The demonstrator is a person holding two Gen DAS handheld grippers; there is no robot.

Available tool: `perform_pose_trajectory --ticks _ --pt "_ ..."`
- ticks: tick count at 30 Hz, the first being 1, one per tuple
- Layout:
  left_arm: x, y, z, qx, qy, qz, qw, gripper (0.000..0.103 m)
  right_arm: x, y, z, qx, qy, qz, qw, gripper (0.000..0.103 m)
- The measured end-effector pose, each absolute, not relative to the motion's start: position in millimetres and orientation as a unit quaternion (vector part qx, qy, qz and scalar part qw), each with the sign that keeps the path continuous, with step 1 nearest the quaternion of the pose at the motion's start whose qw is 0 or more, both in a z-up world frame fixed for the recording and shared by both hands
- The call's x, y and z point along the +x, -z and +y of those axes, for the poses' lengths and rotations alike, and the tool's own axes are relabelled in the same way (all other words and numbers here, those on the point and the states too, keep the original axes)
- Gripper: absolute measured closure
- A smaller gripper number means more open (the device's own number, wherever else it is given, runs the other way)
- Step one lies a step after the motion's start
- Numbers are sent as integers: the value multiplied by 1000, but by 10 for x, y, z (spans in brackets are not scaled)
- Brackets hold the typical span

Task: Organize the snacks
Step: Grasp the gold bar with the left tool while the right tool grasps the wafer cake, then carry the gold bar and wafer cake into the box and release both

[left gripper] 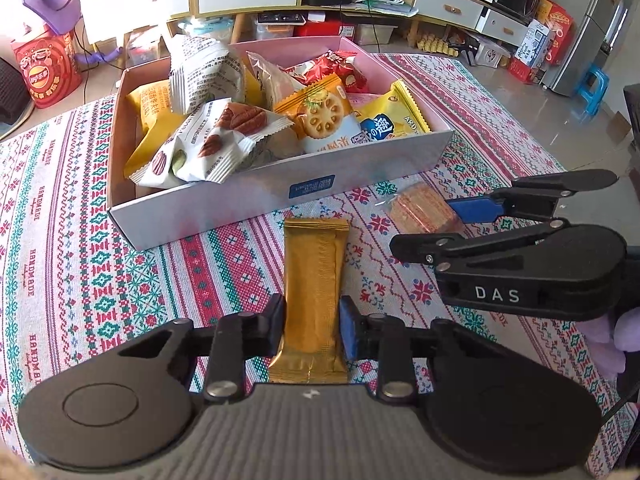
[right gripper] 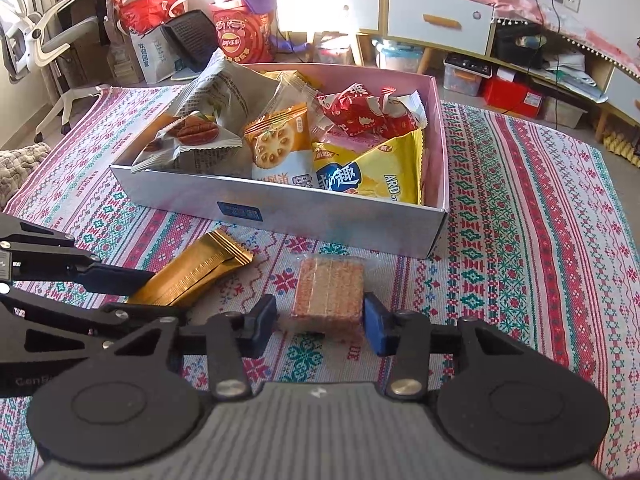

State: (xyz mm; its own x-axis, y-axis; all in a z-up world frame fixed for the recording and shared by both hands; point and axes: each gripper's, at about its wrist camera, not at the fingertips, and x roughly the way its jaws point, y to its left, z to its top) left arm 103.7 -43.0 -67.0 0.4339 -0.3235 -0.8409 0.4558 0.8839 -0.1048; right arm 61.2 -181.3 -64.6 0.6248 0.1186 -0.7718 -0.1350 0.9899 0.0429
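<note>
The left tool (left gripper: 312, 322) is pinching the near end of a gold snack bar (left gripper: 314, 280), its pads pressing on both long edges while the bar is lying flat on the patterned tablecloth (left gripper: 80, 248) of the table, just in front of the box (left gripper: 260, 196).

The right tool (right gripper: 320, 322) is straddling a clear-wrapped wafer block (right gripper: 328, 290). One pad is touching the block's right side, but a small gap is showing at the left pad, so the grip is not yet closing fully on it. The block is sitting on the cloth, near the box's front wall and just beside the bar.

The box is already holding a heap of packets, among them a pecan pack (left gripper: 208, 140) and a biscuit pack (left gripper: 324, 116), piled above the rim in places.

Risks from here, as I judge them:
- The bar is being held near one end only, so it may be drooping or twisting out once lifted.
- The wafer's slick wrapper may be slipping if the tool is lifting before both pads are bearing on it.
- The two tools are working close together and could be knocking each other.
- Dropping more onto the heap may be pushing packets over the rim.
</note>
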Motion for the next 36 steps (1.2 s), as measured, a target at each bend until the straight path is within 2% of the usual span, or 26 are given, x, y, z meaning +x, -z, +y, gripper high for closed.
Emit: perform_pose_trajectory --ticks 3,4,5,19,29,36 --pt "1020 640 -415 66 228 483 843 68 602 620 -1810 -8 -72 435 897 61" --pt "1010 625 -410 64 228 483 843 68 599 607 -1814 -6 -72 436 897 63" --pt "1004 606 -405 63 229 482 844 69 598 592 -1819 -3 -72 438 896 71" --pt "985 277 -303 41 229 456 859 68 644 386 -1986 74 -75 447 888 71" --pt "1098 -36 -305 29 218 411 885 68 733 56 -2202 137 -64 411 899 71" --pt "1463 -161 -479 30 210 399 892 68 1020 -26 -2362 175 -54 377 908 71"
